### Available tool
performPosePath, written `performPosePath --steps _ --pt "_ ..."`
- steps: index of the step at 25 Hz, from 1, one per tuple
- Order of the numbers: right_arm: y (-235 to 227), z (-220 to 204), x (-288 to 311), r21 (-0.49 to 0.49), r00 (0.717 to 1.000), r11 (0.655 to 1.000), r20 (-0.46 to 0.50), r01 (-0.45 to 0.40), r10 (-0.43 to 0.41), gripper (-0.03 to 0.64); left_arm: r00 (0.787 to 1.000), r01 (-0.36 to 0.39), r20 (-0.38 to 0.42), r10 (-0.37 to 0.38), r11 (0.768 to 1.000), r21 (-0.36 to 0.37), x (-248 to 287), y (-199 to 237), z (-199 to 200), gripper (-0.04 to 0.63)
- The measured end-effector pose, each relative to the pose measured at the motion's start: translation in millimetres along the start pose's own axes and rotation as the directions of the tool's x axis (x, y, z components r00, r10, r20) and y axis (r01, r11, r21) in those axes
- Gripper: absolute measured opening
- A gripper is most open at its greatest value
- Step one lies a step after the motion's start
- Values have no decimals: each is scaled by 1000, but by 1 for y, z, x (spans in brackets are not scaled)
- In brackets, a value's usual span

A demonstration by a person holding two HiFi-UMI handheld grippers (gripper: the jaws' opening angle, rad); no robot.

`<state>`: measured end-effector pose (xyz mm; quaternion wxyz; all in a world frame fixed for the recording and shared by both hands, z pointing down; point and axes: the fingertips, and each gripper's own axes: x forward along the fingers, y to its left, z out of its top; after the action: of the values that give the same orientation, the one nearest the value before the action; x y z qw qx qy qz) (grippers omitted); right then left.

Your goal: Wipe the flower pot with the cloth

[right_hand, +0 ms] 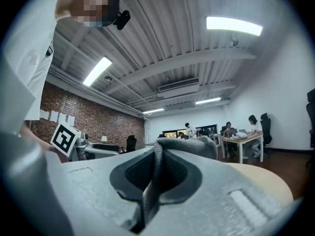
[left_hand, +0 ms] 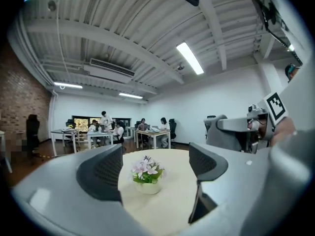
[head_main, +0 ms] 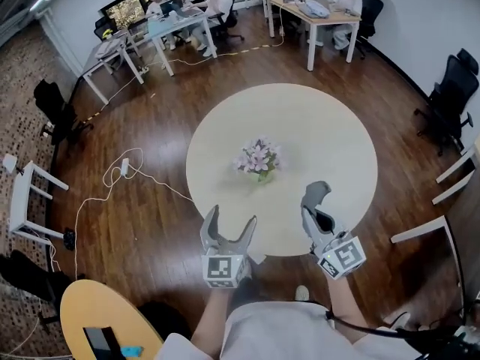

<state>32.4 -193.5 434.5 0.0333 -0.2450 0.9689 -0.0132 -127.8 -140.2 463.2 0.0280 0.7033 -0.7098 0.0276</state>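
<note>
A small pale flower pot (head_main: 262,175) with pink flowers stands near the middle of the round cream table (head_main: 322,126). My left gripper (head_main: 231,217) hovers over the table's near edge, its jaws apart and nothing between them. In the left gripper view the pot (left_hand: 146,186) stands upright well beyond the left gripper (left_hand: 156,163). My right gripper (head_main: 318,195) is over the near right part of the table, shut on a grey cloth (head_main: 318,189). In the right gripper view the cloth (right_hand: 197,146) is pinched in the right gripper (right_hand: 156,149) and bunches over its tips.
White chairs (head_main: 450,178) stand to the right of the table, a black office chair (head_main: 450,96) beyond them. A power strip with cables (head_main: 124,167) lies on the wooden floor to the left. A yellow round table (head_main: 97,313) is at the lower left. People sit at desks (head_main: 315,13) at the back.
</note>
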Motion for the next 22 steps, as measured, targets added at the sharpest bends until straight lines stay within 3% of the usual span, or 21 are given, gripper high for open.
performPosePath --steps 3,7,18,22 --pt "4 -6 -38 22 996 996 -18 -85 86 -9 993 -117 -3 117 992 -41 -30 -38 7 425" --pt "7 -15 -85 59 991 991 -58 -119 123 -9 982 -189 -32 188 982 -28 -66 -75 9 417" --pt "7 19 -102 -33 998 998 -33 -61 60 -9 989 -125 81 127 992 -28 -84 -107 47 392" --pt "29 28 -92 -45 997 996 -10 -74 73 -8 984 -171 65 166 983 71 -106 -85 37 374"
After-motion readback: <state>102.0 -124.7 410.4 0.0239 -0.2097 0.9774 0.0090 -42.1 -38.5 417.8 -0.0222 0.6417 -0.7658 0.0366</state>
